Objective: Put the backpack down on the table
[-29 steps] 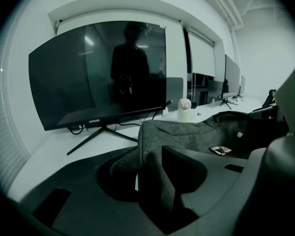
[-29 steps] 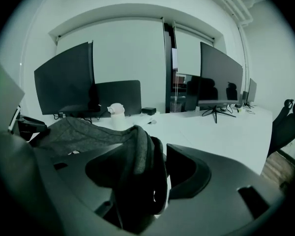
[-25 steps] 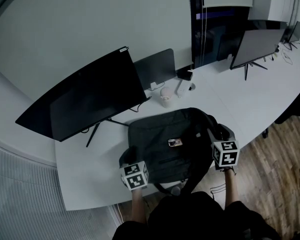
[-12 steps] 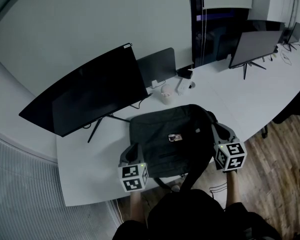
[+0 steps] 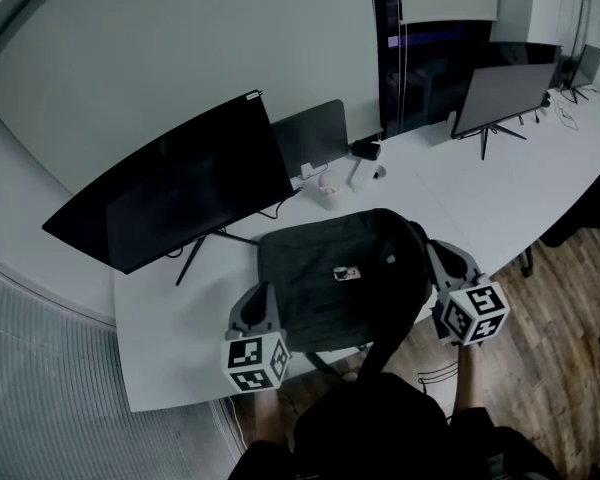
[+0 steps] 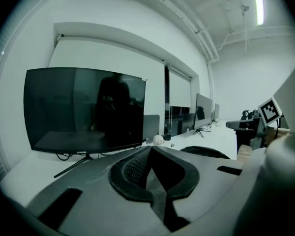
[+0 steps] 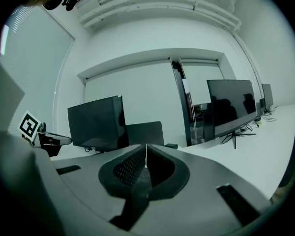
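Left gripper (image 5: 260, 296) jaws pressed together, nothing between them, confirmed in left gripper view (image 6: 150, 147). Right gripper (image 5: 438, 253) same, jaws closed and empty, only a hairline seam between the pads in right gripper view (image 7: 146, 149). Black backpack (image 5: 310, 278) lies flat on the white table (image 5: 500, 193) near its near edge, between the two grippers; left gripper just beside its near-left corner, right gripper just beside its right side, contact with either can't be told. Small tag-like item (image 5: 346, 273) sits on top of the backpack. A backpack strap (image 5: 385, 333) hangs off the near table edge toward the person. Large curved monitor (image 5: 180, 183) stands far left of the backpack, a smaller dark screen (image 5: 310, 133) to its right, a small white object (image 5: 328, 190) just beyond the backpack. Another monitor (image 5: 500, 88) stands far right on the table. Wood floor (image 5: 570, 348) at right.
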The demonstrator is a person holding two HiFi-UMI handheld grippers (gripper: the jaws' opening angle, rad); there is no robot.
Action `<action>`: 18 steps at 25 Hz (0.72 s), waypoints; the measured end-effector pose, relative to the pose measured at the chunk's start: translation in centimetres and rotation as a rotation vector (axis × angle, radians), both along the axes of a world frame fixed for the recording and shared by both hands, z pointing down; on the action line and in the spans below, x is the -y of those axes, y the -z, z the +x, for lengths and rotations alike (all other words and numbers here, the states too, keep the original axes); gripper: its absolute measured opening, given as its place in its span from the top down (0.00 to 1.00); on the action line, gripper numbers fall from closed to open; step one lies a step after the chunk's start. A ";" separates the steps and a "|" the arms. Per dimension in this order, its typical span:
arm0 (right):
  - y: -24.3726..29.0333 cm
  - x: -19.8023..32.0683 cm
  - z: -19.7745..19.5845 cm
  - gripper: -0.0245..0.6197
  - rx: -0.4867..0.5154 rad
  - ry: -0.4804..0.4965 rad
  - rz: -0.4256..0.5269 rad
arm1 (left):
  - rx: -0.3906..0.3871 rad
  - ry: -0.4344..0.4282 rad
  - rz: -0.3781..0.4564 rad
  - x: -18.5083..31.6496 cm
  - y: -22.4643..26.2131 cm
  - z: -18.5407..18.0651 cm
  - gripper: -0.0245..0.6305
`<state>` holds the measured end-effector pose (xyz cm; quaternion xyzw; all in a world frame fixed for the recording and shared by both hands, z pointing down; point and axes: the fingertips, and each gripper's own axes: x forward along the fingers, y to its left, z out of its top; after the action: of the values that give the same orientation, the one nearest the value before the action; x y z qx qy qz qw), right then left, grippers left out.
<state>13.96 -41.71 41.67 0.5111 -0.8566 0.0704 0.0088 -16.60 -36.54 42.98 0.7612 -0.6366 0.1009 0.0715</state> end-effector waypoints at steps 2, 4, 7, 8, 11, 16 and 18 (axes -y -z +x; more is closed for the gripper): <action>0.4 -0.3 0.2 0.94 0.013 0.005 0.012 | 0.004 0.005 0.021 -0.4 0.5 0.0 0.94; 0.8 -0.6 0.4 0.94 0.023 0.010 0.023 | 0.010 0.001 0.039 -0.6 0.8 0.0 0.94; 1.4 -0.9 0.8 0.94 0.017 0.016 0.039 | 0.009 -0.001 0.060 -1.0 1.2 0.0 0.94; 1.6 -1.1 0.9 0.94 0.010 0.017 0.044 | 0.012 0.001 0.065 -1.1 1.4 -0.1 0.94; 2.2 -1.5 1.1 0.94 0.026 0.028 0.058 | 0.019 0.007 0.080 -1.6 1.9 -0.3 0.94; 2.0 -1.8 1.7 0.94 0.016 0.036 0.051 | 0.001 0.038 0.095 -2.2 2.1 -0.6 0.94; 1.9 -1.8 1.8 0.94 0.024 0.034 0.050 | 0.000 0.040 0.098 -2.2 2.2 -0.6 0.94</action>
<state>15.75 -39.88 39.74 0.4958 -0.8666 0.0549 -0.0132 -17.21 -34.31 40.82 0.7511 -0.6557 0.0683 0.0362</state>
